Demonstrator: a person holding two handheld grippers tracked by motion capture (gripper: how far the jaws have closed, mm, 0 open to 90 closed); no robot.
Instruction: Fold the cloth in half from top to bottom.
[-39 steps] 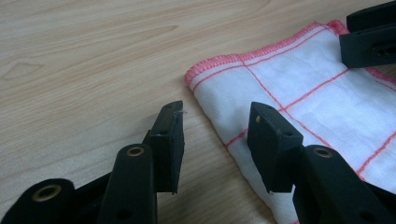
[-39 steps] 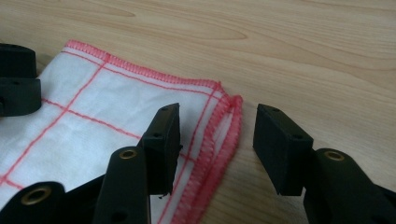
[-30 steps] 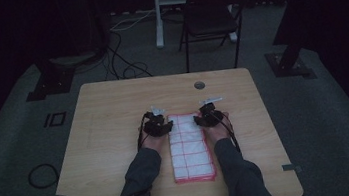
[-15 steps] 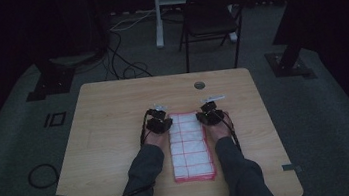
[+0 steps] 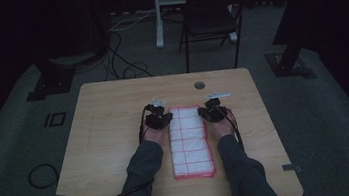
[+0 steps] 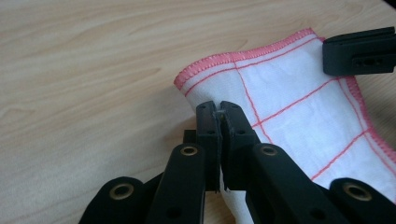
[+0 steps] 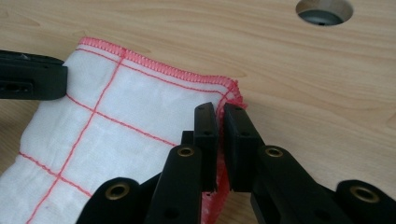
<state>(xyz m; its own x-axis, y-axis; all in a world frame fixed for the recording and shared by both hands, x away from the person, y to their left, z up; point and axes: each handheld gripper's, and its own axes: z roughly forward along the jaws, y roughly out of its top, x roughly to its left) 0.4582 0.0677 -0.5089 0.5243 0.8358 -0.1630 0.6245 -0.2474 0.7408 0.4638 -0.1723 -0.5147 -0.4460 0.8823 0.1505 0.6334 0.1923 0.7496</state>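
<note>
White cloth (image 5: 190, 141) with red grid lines and red stitched hem lies flat on the wooden table (image 5: 111, 136), long axis running away from the person, between the two forearms. Left gripper (image 5: 159, 120) sits at the far left corner, right gripper (image 5: 213, 112) at the far right corner, both level with the cloth's far short edge. In the left gripper view the left gripper (image 6: 218, 111) has its jaws pressed together, pinching the cloth's (image 6: 289, 107) left hem just behind the corner. In the right gripper view the right gripper (image 7: 220, 114) is likewise closed on the cloth's (image 7: 130, 121) red hem at the right corner. Cable hole (image 7: 324, 10) lies just beyond. Both hands equally near; likely next move is lifting the far edge and folding toward the person along the long axis.
</note>
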